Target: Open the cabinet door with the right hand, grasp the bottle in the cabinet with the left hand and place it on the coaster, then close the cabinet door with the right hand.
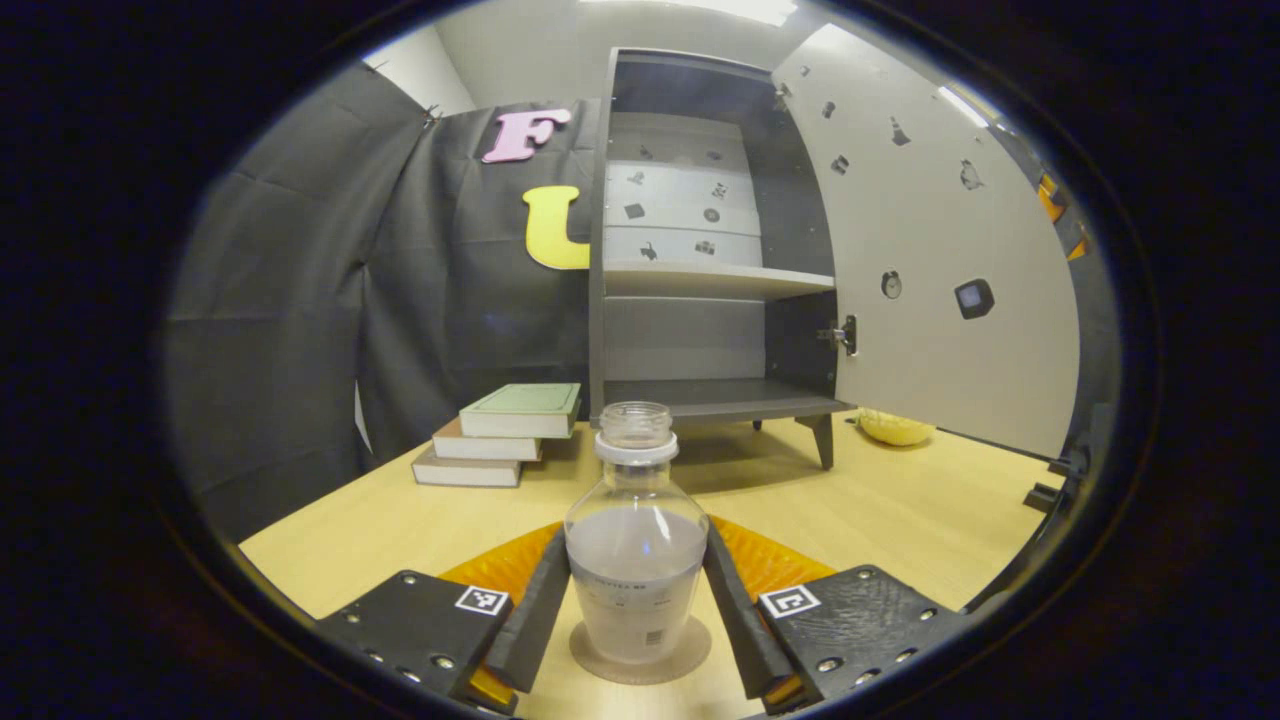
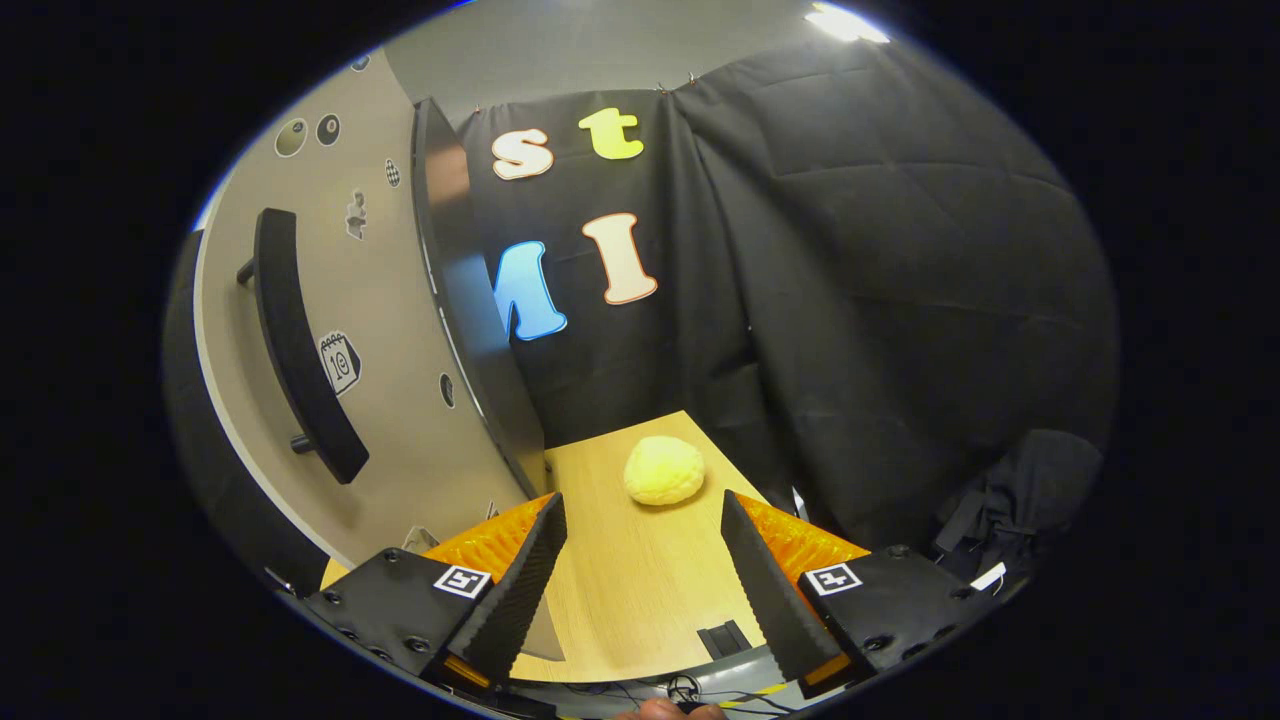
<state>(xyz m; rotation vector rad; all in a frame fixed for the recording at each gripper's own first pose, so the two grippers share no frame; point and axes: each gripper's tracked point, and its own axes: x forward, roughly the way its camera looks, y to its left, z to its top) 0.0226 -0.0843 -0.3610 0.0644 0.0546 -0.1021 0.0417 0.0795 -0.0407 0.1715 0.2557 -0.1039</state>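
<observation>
Cabinet door [image 1: 940, 250] swung wide, shelves [image 1: 700, 282] bare and reachable. Bottle [image 1: 636, 545] upright on coaster [image 1: 640, 662], blocking the centre. Books [image 1: 500, 432] stacked left; yellow sponge [image 2: 664, 470] beside door edge.

Three stacked books [image 1: 500, 436] lie on the wooden table [image 1: 900, 510], well apart from a yellow sponge-like lump [image 2: 664, 470].

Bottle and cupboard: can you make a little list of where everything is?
bottle: upright on the coaster, no cap
left gripper: fingers on both sides of the bottle
cabinet: shelves bare
door: wide open
right gripper: open, holding nothing, beside the door
books: stacked left of the cabinet
yellow lump: on the table
</observation>
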